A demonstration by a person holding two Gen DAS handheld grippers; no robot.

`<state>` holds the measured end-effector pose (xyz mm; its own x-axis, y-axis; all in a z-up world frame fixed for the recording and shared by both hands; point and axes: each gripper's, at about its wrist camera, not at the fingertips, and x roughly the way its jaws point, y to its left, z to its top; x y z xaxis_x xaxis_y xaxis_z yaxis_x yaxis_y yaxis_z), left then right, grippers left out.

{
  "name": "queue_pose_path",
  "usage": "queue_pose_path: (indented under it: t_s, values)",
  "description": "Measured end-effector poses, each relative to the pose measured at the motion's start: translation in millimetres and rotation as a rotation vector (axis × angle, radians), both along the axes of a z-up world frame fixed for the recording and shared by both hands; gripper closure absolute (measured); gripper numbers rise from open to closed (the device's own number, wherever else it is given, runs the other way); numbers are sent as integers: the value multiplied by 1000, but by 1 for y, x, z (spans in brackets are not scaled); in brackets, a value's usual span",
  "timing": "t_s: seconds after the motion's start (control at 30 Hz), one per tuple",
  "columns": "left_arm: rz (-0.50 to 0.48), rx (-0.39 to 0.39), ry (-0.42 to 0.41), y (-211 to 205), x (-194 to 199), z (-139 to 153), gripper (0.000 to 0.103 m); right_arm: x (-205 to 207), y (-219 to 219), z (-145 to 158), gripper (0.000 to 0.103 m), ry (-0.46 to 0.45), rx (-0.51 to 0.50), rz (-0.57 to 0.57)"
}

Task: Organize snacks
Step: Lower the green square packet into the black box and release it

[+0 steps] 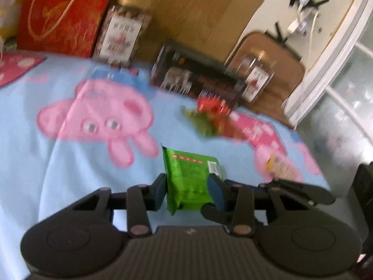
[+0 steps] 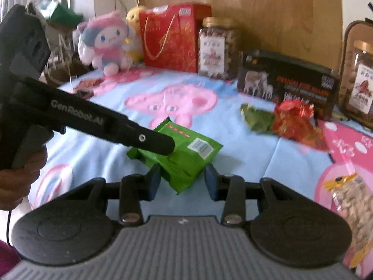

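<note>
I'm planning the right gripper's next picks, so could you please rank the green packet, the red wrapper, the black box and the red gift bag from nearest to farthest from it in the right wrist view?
1. Green packet, partly between the right gripper fingers.
2. Red wrapper, ahead to the right.
3. Black box, behind that wrapper.
4. Red gift bag, at the back, left of centre.

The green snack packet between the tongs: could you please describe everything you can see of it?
The green snack packet is a flat, glossy pouch, plastic by its look, with crimped zigzag ends, a red printed strip and a white barcode label facing up. It sits tilted between the fingers of the left tongs, which are shut on it, above the blue cartoon-print cloth. The right tongs are open around its lower corner.
</note>
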<state>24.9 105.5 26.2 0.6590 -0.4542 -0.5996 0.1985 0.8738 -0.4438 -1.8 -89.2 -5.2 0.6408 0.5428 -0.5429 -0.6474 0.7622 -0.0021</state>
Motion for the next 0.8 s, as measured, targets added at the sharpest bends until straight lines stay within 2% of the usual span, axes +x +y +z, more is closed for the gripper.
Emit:
queue_pose_path:
  t_s: [0.07, 0.2, 0.3, 0.37, 0.43, 0.53, 0.63, 0.73, 0.8]
  values:
    - [-9, -16, -53, 0, 7, 18, 65, 3, -4, 13, 59, -42, 36, -11]
    - [-10, 15, -151, -10, 37, 55, 65, 19, -5, 40, 59, -173, 53, -30]
    - [-5, 61, -224, -24, 72, 75, 65, 46, -3, 58, 59, -273, 53, -56]
    - [4, 83, -239, -33, 105, 81, 65, 72, -3, 66, 59, -294, 60, -84]
    - [22, 93, -237, -39, 139, 80, 65, 102, -3, 72, 59, -291, 78, -116]
    - [52, 112, -209, -48, 187, 74, 63, 152, -3, 74, 59, -236, 107, -167]
    - [83, 119, -159, -52, 222, 61, 63, 192, 3, 68, 59, -193, 94, -195]
    - [109, 126, -111, -50, 242, 46, 63, 216, 5, 58, 57, -140, 78, -190]
    - [121, 138, -112, -50, 245, 40, 65, 220, 7, 53, 57, -150, 80, -181]
